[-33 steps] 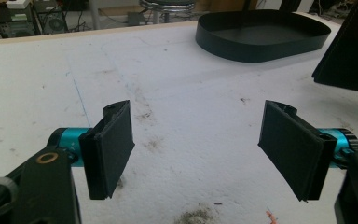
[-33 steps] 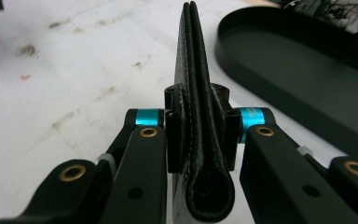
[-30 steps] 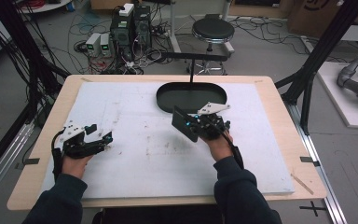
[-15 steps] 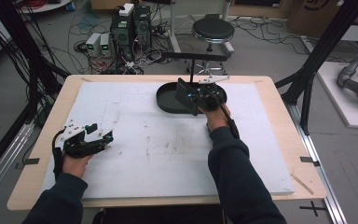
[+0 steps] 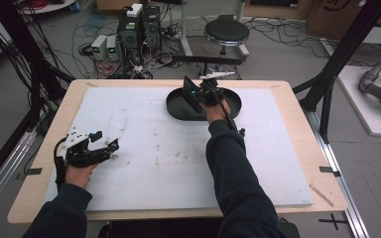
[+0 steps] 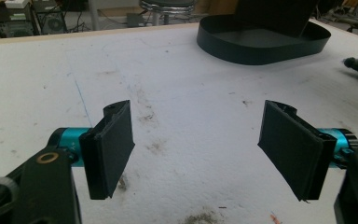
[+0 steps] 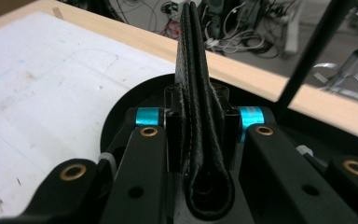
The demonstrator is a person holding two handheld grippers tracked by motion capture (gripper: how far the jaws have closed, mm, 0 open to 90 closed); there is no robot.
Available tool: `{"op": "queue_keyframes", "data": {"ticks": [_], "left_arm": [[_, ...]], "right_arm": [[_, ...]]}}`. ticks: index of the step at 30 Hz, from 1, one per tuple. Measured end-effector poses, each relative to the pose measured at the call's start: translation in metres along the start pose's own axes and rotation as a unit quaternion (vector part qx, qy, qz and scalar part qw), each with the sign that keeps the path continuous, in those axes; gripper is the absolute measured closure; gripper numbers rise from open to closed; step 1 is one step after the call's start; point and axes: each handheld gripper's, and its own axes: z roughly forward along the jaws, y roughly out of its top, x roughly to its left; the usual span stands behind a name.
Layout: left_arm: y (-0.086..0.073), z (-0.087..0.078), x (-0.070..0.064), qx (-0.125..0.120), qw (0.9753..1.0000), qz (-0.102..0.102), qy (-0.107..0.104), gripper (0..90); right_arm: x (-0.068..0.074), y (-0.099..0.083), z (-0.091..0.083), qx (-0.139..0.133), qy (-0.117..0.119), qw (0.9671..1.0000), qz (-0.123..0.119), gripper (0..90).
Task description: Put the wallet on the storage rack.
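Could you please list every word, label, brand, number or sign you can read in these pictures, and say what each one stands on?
None can be read.
The black folded wallet clamped in the right gripper: no visible lettering.
The dark oval tray: plain.
The left gripper, jaws apart: no markings.
The cardboard box on the floor at the far right: a dark mark, too blurred to read.
The equipment boxes beyond the table: too small to tell.

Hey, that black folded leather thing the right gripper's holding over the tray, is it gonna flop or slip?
The folded wallet probably stays fairly stiff: it stands upright above the right gripper. Its stitched leather looks grippy, so slipping seems unlikely. It seems light.
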Motion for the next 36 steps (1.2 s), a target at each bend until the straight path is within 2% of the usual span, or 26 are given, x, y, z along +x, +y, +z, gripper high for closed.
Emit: {"op": "queue_keyframes", "data": {"ticks": [3, 6, 9, 13, 17, 18, 20, 24, 26, 28, 29, 30, 32, 36], "left_arm": [[0.0, 0.0, 0.0, 0.0, 1.0, 0.0, 0.0, 25.8], [0.0, 0.0, 0.0, 0.0, 1.0, 0.0, -0.001, 25.8], [0.0, -0.001, 0.0, 0.0, 1.0, 0.002, 0.0, 25.8], [0.0, -0.002, 0.001, -0.001, 1.0, 0.001, 0.002, 25.8], [-0.001, -0.002, 0.0, 0.0, 1.0, 0.002, 0.001, 25.8], [-0.001, -0.002, 0.0, 0.001, 1.0, 0.002, 0.001, 25.8], [-0.001, -0.002, -0.001, 0.001, 1.0, 0.002, 0.001, 25.8], [-0.001, -0.002, -0.001, 0.001, 1.0, 0.002, 0.002, 25.8], [-0.001, -0.002, -0.001, 0.001, 1.0, 0.003, 0.002, 25.8], [-0.001, -0.001, -0.001, 0.001, 1.0, 0.003, 0.003, 25.8], [-0.001, -0.002, 0.0, 0.002, 1.0, 0.003, 0.001, 25.8], [-0.001, -0.002, 0.0, 0.001, 1.0, 0.002, 0.002, 25.8], [-0.001, -0.002, 0.001, 0.0, 1.0, 0.003, 0.002, 25.8], [-0.001, -0.003, 0.001, -0.002, 1.0, 0.001, 0.002, 25.7]], "right_arm": [[-0.003, -0.005, 0.011, 0.004, 0.015, 0.9994, 0.032, 78.7], [-0.007, -0.008, 0.015, -0.001, 0.017, 0.9977, 0.065, 77.7], [-0.014, -0.012, 0.016, 0.02, -0.004, 0.9968, 0.077, 76.5], [-0.025, -0.012, 0.01, 0.023, -0.027, 0.995, 0.093, 72.2], [-0.03, -0.011, 0.0, 0.033, -0.067, 0.9948, 0.069, 69.5], [-0.031, -0.011, -0.002, 0.038, -0.082, 0.9942, 0.058, 70.9], [-0.034, -0.012, -0.003, 0.054, -0.096, 0.9926, 0.05, 77.9], [-0.04, -0.019, -0.001, 0.095, -0.109, 0.988, 0.056, 78.9], [-0.042, -0.022, 0.0, 0.095, -0.112, 0.9872, 0.062, 78.3], [-0.043, -0.025, 0.002, 0.1, -0.102, 0.9877, 0.063, 68.8], [-0.045, -0.026, 0.004, 0.111, -0.086, 0.9883, 0.06, 64.8], [-0.043, -0.025, 0.003, 0.114, -0.088, 0.9878, 0.059, 48.5], [-0.043, -0.024, 0.0, 0.104, -0.087, 0.989, 0.059, 46.3], [-0.045, -0.02, -0.019, 0.082, -0.068, 0.9922, 0.064, 41.0]]}}
